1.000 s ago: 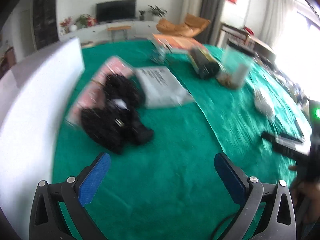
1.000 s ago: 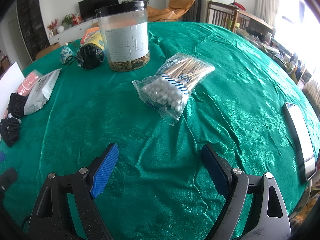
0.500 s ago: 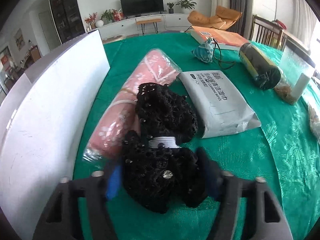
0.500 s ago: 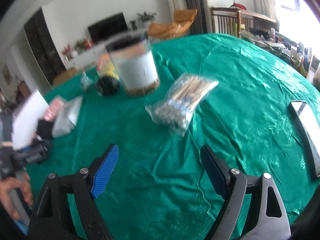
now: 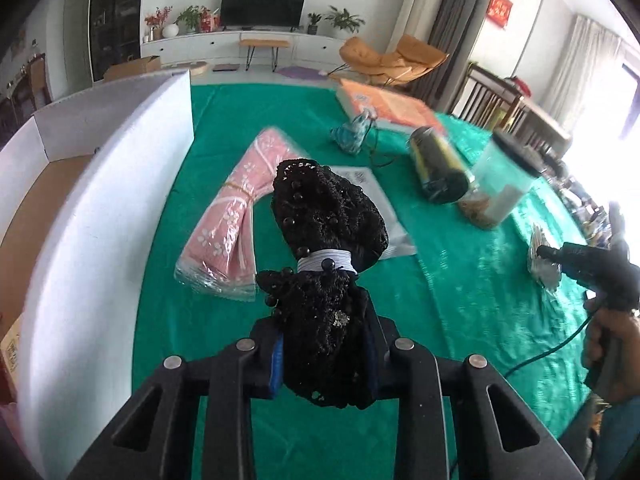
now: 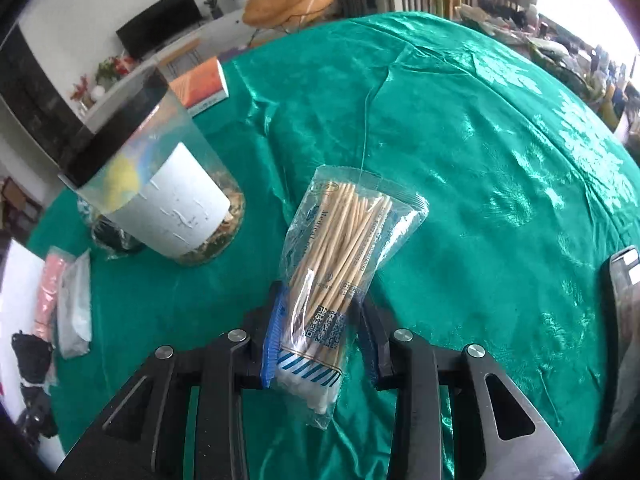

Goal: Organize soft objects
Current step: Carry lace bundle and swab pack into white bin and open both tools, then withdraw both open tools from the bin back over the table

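My left gripper (image 5: 326,354) is shut on a black lace fabric bundle (image 5: 326,240) with a white band, held above the green tablecloth. A pink towel pack (image 5: 234,216) and a grey wipes pack (image 5: 372,188) lie beyond it. My right gripper (image 6: 322,344) is shut on a clear bag of cotton swabs (image 6: 344,256), near its cotton end. In the right wrist view the pink towel pack (image 6: 50,288), the wipes pack (image 6: 74,308) and the black bundle (image 6: 30,356) show at far left.
A white cardboard box (image 5: 92,208) stands open at the left. A clear jar with a black lid (image 6: 156,184), a black-and-yellow cylinder (image 5: 438,164), an orange book (image 5: 384,106) and a small teal item (image 5: 354,132) are on the table. A phone (image 6: 620,292) lies at right.
My left gripper closed on the black bundle and lifted it off the table. My right gripper moved forward and closed on the cotton swab bag.
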`<state>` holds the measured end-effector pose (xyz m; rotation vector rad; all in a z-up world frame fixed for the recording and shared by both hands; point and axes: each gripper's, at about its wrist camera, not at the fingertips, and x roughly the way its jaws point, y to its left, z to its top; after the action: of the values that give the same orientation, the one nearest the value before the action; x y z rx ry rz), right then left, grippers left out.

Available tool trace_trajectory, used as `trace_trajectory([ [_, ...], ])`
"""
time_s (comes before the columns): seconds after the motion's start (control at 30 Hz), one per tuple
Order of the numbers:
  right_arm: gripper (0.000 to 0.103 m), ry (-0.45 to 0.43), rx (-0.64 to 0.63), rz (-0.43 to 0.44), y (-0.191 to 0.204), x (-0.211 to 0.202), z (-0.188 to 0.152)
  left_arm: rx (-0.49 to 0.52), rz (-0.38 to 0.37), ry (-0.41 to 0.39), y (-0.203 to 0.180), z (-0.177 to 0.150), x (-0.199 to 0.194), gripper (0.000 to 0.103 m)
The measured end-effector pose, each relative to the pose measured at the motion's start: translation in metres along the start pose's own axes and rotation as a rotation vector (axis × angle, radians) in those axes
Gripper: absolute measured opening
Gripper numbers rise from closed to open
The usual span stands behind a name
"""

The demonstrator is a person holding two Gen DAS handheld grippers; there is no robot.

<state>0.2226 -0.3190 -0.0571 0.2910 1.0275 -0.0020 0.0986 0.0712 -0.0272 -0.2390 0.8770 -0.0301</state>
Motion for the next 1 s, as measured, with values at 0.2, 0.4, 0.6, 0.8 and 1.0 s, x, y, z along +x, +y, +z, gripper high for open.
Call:
trace_trajectory([
  [0.2, 0.03, -0.166, -0.087, 0.055, 0.026, -0.084, -0.011, -0.048, -0.089, -0.066, 0.022, 0.009, -0.057, 0.03],
  [0.4, 0.03, -0.177, -0.229, 0.364, 0.139, -0.155, -0.046, -0.113, 0.022, -0.155, 0.091, 0.013, -0.128, 0.03],
  [0.6, 0.03, -0.041, -0.42, 0.699, 0.295, -0.179, -0.112, -0.208, 0.269, -0.186, 0.181, -0.01, -0.184, 0.031],
  [0.8, 0.069, 0.142, -0.592, 0.819, 0.374, -0.154, -0.179, -0.344, 0.434, -0.217, 0.232, -0.039, -0.194, 0.101],
  [1.0, 0.068, -0.026, -0.624, 0.575, 0.308, -0.13, -0.17, -0.284, 0.325, -0.255, 0.19, -0.031, -0.183, 0.101],
])
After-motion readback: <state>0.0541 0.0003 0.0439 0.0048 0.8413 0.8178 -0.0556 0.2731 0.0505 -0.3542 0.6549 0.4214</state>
